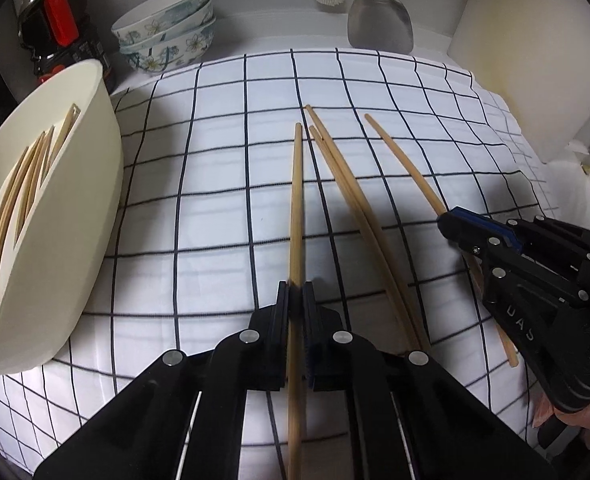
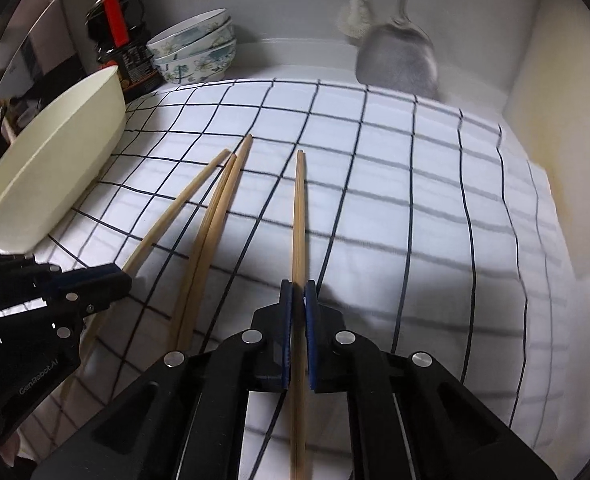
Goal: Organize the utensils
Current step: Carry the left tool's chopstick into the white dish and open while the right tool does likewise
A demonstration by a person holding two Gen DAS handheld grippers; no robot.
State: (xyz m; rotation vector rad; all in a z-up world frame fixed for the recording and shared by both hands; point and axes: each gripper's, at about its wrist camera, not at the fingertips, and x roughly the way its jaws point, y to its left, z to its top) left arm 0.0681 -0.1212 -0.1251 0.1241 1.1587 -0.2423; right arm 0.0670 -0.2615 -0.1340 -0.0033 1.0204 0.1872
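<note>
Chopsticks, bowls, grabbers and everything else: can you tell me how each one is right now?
left gripper: shut on one chopstick.
right gripper: shut on another chopstick.
pair of chopsticks: lying loose on the checked cloth.
cream holder: tilted, chopsticks inside.
flowered bowls: stacked.
metal spatula: hanging at the back wall.

A home kitchen counter: stacked bowls (image 1: 167, 32), sauce bottle (image 1: 55, 28), hanging spatula (image 1: 379, 20).

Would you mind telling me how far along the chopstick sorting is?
Done: several chopsticks already sit in the cream holder. In hand: the left gripper and right gripper are each shut on one chopstick. Left: two loose chopsticks still lie on the checked cloth.
</note>
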